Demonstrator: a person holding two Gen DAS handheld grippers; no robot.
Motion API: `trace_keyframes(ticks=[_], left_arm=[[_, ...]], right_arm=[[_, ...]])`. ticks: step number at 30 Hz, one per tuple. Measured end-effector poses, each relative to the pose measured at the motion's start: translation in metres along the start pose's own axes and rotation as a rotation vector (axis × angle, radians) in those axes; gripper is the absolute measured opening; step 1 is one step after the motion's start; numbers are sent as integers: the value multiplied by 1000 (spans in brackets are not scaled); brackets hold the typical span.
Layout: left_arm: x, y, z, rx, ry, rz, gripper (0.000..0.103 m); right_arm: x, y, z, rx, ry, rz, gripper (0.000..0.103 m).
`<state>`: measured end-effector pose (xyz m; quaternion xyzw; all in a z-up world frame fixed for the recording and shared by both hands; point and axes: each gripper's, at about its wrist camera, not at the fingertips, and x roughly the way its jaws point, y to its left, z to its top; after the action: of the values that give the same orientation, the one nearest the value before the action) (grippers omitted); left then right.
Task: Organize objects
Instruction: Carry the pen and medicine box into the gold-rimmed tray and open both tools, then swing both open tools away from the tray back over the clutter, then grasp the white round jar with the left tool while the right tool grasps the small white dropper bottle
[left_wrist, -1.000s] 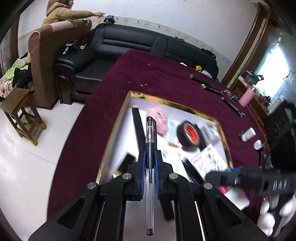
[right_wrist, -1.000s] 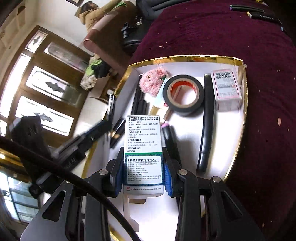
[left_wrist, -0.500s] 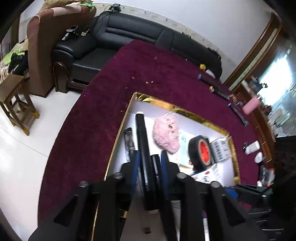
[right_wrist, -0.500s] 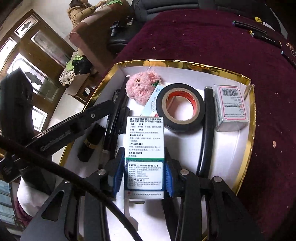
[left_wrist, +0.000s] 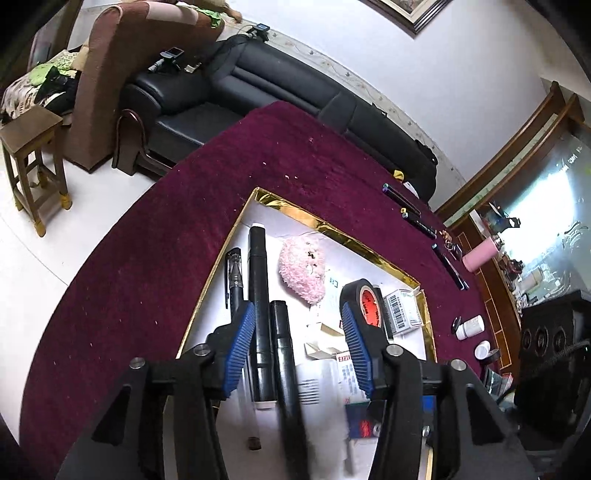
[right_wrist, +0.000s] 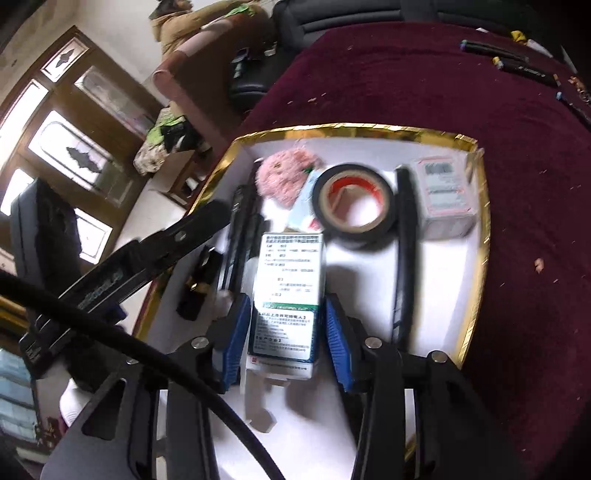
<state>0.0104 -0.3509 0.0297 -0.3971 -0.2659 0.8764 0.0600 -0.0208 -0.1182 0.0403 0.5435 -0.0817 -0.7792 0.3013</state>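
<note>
Gold-rimmed tray, right gripper opening around medicine box

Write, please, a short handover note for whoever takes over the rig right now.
Left hand-held gripper: jaws opening, gripping nothing, above the black markers in the tray.
Right hand-held gripper: jaws opening around the medicine box, inside the tray.
Done: clear pen and tape roll also in tray.
Left: probably the loose markers and white bottle on the cloth.
</note>
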Motion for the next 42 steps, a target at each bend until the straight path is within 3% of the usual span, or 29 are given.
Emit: trace_keyframes(ticks=[4,8,10,11,17,20,21,22,23,24,25,27,28,30,34,37,42], left_arm=[[-11,-2,1,-24,-30,-10,44],[-42,-24,0,29,-108,-9,45],[-53,-43,-5,73,-123,-25,58],[-55,-52,-8,91,-120,-34,68],[-43,-120,-39,196,-31,-151,68],[-28,-162,-57,257,20,-175,68],[-23,-175,-63,282,34,-181,68],[-16,-189,-69,315,53,-184,68],[-7,-205,-77,355,76,-186,68],[0,-218,-82,386,92,-187,68],[9,-235,-87,425,103,-188,68],[24,-265,-95,515,95,-180,68],[31,-280,-99,558,86,-182,68],[47,-312,-107,664,75,-175,67],[97,-360,-111,835,34,-88,67],[135,-374,-108,864,78,-48,67],[181,-386,-105,867,124,-46,67]], right_arm=[[-13,-7,-3,1,-34,-18,40],[-45,-31,-12,51,-83,-4,43],[-63,-49,-19,77,-104,-19,45],[-70,-59,-23,91,-115,-23,45],[-139,-119,-50,187,-234,-79,45],[-195,-140,-68,193,-368,-197,46],[-220,-143,-78,166,-447,-292,50],[-239,-146,-88,153,-516,-352,69],[-251,-150,-95,155,-564,-367,96],[-271,-167,-109,202,-654,-324,103],[-281,-184,-117,267,-698,-251,103],[-282,-240,-131,473,-654,4,103],[-277,-257,-136,531,-628,65,102],[-270,-280,-148,597,-614,43,102],[-258,-304,-163,635,-589,26,102],[-258,-312,-167,632,-588,15,101],[-268,-322,-167,597,-590,-2,101]])
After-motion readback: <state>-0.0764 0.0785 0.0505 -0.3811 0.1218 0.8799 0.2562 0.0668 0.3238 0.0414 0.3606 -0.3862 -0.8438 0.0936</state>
